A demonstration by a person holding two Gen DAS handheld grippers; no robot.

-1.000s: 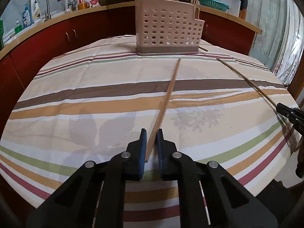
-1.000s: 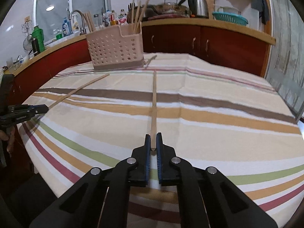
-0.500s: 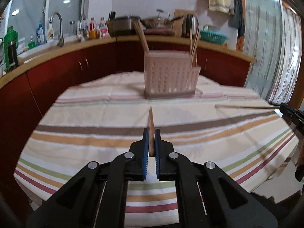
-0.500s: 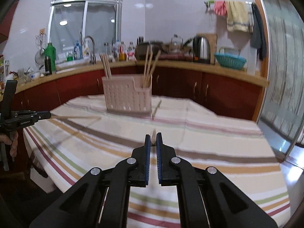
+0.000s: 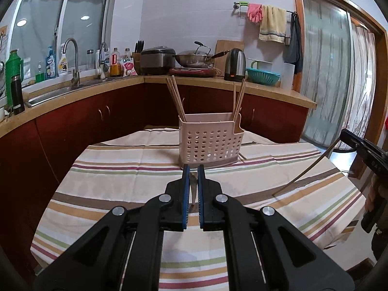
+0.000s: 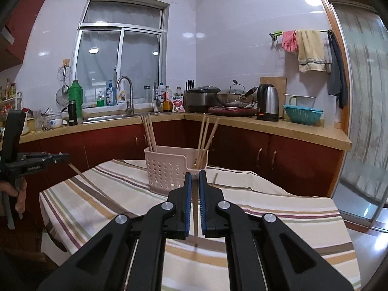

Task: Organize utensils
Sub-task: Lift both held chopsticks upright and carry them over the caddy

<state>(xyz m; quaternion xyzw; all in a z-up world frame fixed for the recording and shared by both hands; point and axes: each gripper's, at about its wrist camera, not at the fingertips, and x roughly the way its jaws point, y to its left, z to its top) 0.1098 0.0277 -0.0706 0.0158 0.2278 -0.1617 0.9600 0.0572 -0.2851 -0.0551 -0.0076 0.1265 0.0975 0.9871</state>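
Left gripper (image 5: 193,169) and right gripper (image 6: 195,177) each clamp one chopstick (image 5: 304,169), lifted above table (image 5: 109,169); holder (image 5: 209,140) at 12 o'clock. Light, stiff, slippery; grip near end.

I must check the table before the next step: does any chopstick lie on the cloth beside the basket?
Yes, one chopstick lies on the striped cloth just right of the basket.
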